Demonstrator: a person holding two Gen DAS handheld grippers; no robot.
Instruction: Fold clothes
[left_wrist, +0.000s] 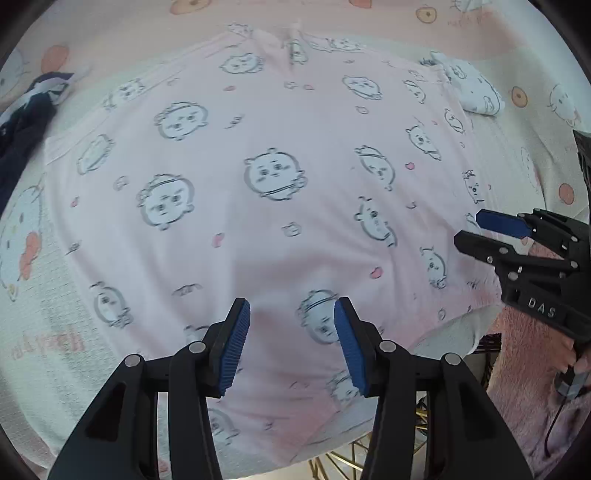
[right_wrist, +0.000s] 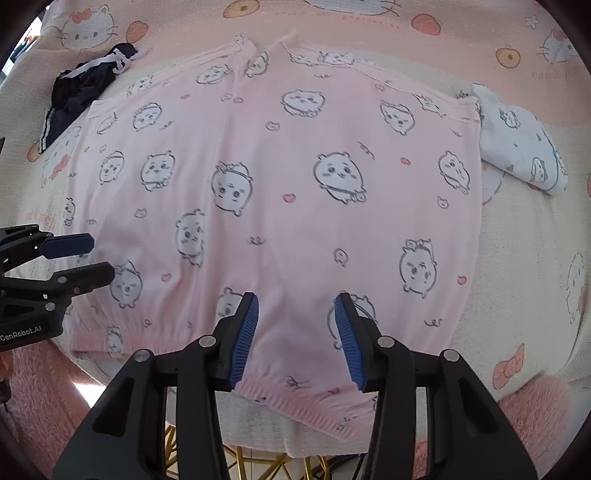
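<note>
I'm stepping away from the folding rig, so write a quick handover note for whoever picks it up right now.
Left hand-held gripper: open, holding nothing, over the near hem.
Right hand-held gripper: open, holding nothing, over the near hem.
Pink top: spread flat on the sheet, sleeves tucked in, hem nearest you.
White folded garment lies at its right, dark garment at far left.
Done: top laid out.
Left: fold it, probably hem toward collar; then the dark garment.

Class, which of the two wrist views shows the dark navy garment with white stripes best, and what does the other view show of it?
The right wrist view: the navy garment lies whole at upper left, its white stripes visible. In the left wrist view it is cut off by the image edge, so only part shows.
</note>
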